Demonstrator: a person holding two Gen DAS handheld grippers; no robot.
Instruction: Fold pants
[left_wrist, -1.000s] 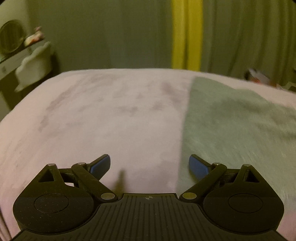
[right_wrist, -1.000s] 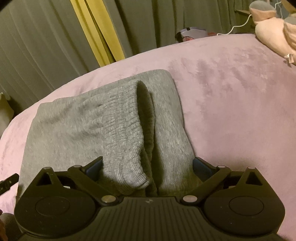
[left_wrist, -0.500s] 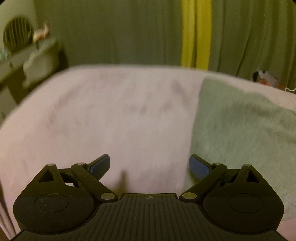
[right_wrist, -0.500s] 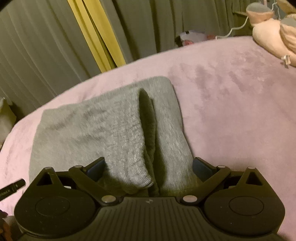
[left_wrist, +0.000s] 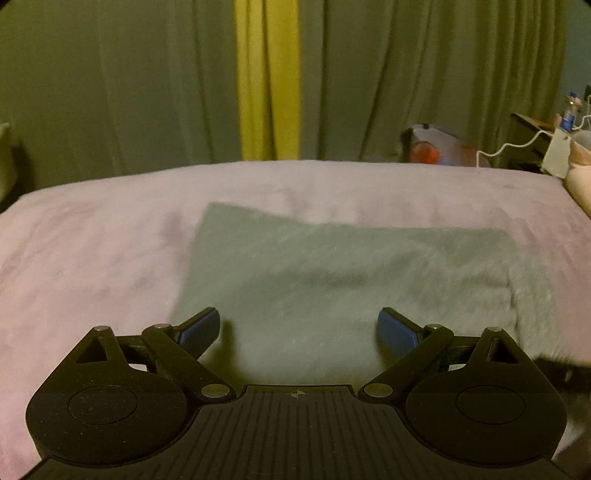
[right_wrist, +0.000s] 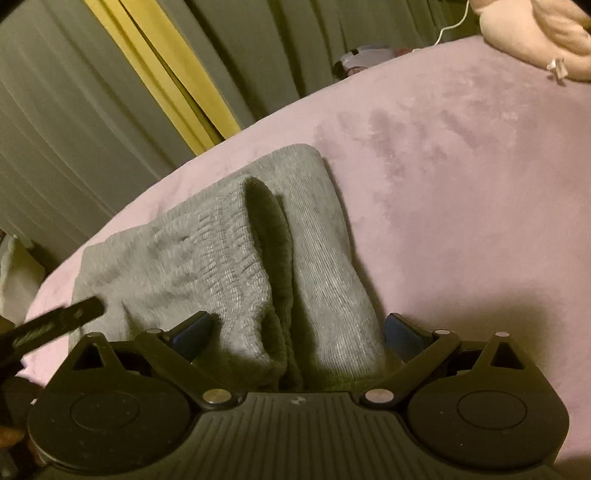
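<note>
Pants (right_wrist: 229, 266): we see them lying folded on the bed, grey knit, the ribbed waistband (right_wrist: 236, 251) doubled over the top layer, a dark fold line running down the middle toward the camera.
Bed (right_wrist: 461, 206): pink plush cover, bare to the right of the pants and to their left in the left wrist view.
Left claw (left_wrist: 299, 328): we hold it spread wide above the near edge of the pants (left_wrist: 332, 273), nothing between its blue pads (left_wrist: 201, 330); that view is blurred.
Right claw (right_wrist: 295, 332): also wide apart, its pads either side of the near end of the pants; the cloth sits between them, unclamped.
Tool tip (right_wrist: 55, 321): a black bar reaches in from the left over the pants' left corner in the right wrist view; we cannot tell whether it touches.
Curtains (left_wrist: 406, 81): grey-green behind the bed, with a yellow strip (left_wrist: 267, 81).
Plush (right_wrist: 535, 33): pink, at the bed's far right corner.
Cable (left_wrist: 517, 144): white, beyond the bed's far edge, next to a blurred red and grey object (left_wrist: 432, 147).
</note>
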